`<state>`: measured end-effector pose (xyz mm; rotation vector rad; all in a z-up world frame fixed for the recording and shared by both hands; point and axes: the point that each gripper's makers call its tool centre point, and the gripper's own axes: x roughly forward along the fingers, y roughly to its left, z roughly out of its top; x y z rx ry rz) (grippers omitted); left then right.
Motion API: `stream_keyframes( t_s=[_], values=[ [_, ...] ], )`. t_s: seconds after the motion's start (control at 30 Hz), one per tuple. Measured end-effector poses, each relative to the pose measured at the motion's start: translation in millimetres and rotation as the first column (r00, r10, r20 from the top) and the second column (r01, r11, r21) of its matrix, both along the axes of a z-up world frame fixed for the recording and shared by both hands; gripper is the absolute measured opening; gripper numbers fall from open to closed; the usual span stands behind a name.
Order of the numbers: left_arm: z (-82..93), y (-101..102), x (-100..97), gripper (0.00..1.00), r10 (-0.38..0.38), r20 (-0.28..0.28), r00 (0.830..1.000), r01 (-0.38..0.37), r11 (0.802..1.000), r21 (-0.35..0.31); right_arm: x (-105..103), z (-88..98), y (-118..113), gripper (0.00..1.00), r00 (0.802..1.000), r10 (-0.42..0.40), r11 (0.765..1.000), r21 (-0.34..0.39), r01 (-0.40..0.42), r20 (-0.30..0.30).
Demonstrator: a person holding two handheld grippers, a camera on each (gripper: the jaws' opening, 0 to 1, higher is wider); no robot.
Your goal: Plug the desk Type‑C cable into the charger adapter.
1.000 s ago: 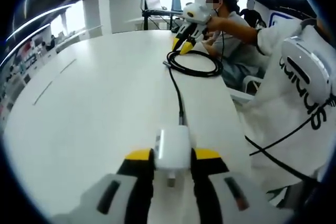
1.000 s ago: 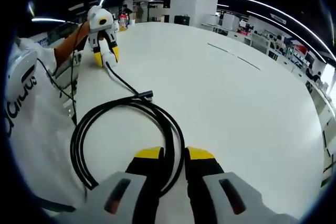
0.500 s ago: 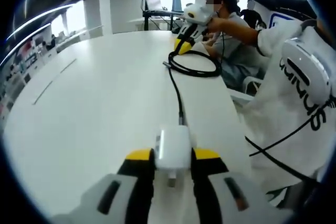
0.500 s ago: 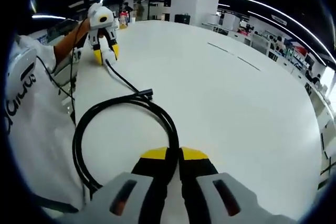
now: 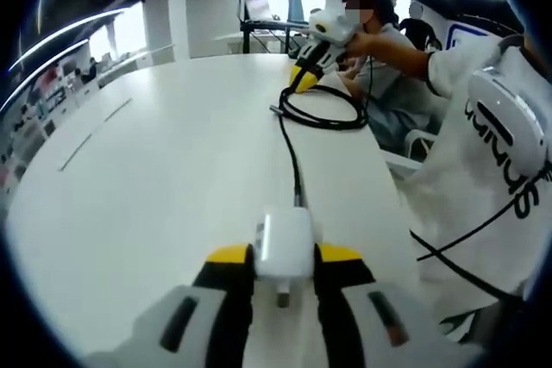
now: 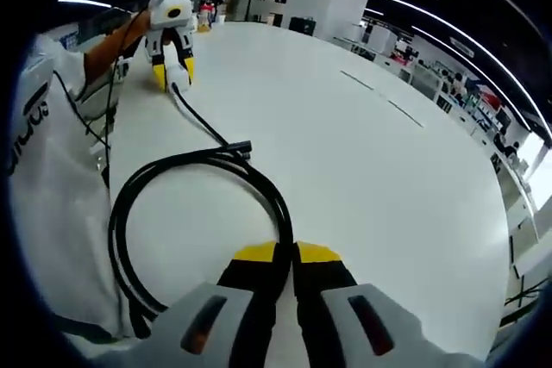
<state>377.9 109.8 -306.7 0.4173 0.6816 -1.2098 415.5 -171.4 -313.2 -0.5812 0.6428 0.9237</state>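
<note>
Since a second ago, the right gripper (image 6: 285, 252) is clamped shut onto the coiled cable (image 6: 200, 164), lifted a bit. Charger adapter (image 5: 284, 244) is pinched in the left gripper (image 5: 284, 253), and the cable's straight run is lined up dead ahead of it, already looks plugged in.

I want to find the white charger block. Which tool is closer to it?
Left. The left tool grips the white charger adapter between its jaws. The right tool is far along the table, clamped on the coiled black cable.
</note>
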Motion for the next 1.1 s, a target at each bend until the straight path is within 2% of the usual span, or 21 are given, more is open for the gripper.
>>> stream_keyframes(
  t_s=[0.37,0.7,0.83,0.9,1.1],
  values=[
    [1.9,4,16.6,0.26,0.028,0.016,0.999,-0.028,0.999,-0.018,20,6.1,2,0.05,0.999,-0.009,1.000,-0.006,0.009,0.030],
    [3.9,10,51.1,0.26,0.054,0.028,0.998,-0.053,0.998,-0.036,57,9.0,10,0.04,0.998,-0.032,0.999,0.001,0.032,0.054],
    [4.1,8,56.0,0.26,0.050,0.023,0.998,-0.049,0.998,-0.039,65,9.3,13,0.04,0.997,-0.034,0.999,-0.010,0.035,0.074],
    [4.0,8,61.3,0.26,0.053,0.030,0.998,-0.052,0.998,-0.046,68,12.3,20,0.02,0.997,-0.030,0.999,0.027,0.028,0.071],
    [5.2,7,72.2,0.26,0.054,0.035,0.998,-0.052,0.998,-0.047,77,8.6,26,0.02,0.997,-0.019,1.000,0.005,0.018,0.077]
  ],
)
